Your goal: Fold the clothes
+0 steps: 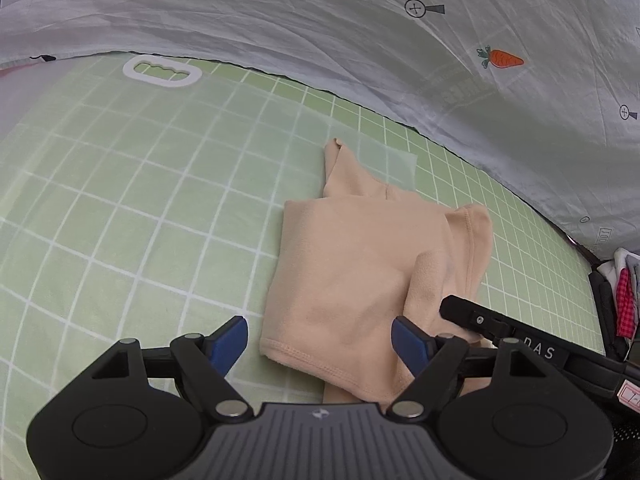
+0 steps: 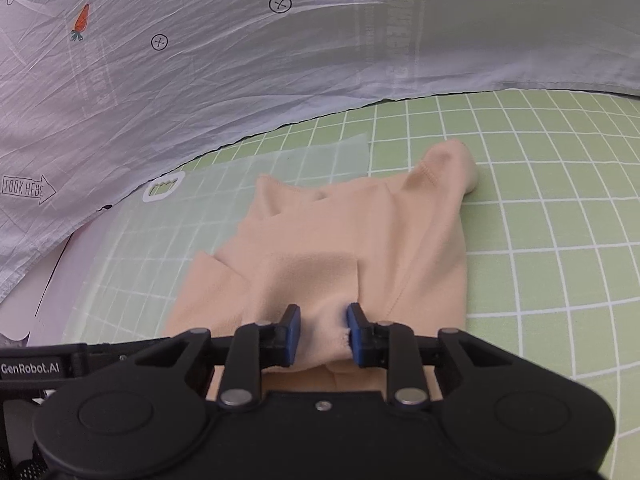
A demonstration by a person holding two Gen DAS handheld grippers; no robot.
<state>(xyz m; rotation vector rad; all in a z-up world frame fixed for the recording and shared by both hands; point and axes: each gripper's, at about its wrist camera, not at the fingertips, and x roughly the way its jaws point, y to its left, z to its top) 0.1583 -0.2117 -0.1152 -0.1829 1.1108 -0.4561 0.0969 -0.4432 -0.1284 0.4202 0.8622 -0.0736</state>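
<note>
A peach fleece garment (image 1: 352,280) lies partly folded on the green grid mat (image 1: 140,208). It also shows in the right wrist view (image 2: 320,248). My left gripper (image 1: 320,344) is open, its fingers spread over the garment's near hem, holding nothing. My right gripper (image 2: 323,334) has its jaws partly closed with a bunch of the peach fabric between the blue pads (image 2: 294,332). The right gripper's finger (image 1: 480,318) shows in the left wrist view, lying on the garment's right part.
A white sheet with carrot prints (image 1: 400,40) hangs behind the mat. A white handle cut-out (image 1: 162,72) sits at the mat's far edge. Dark bags and red checked cloth (image 1: 624,304) stand at the right edge.
</note>
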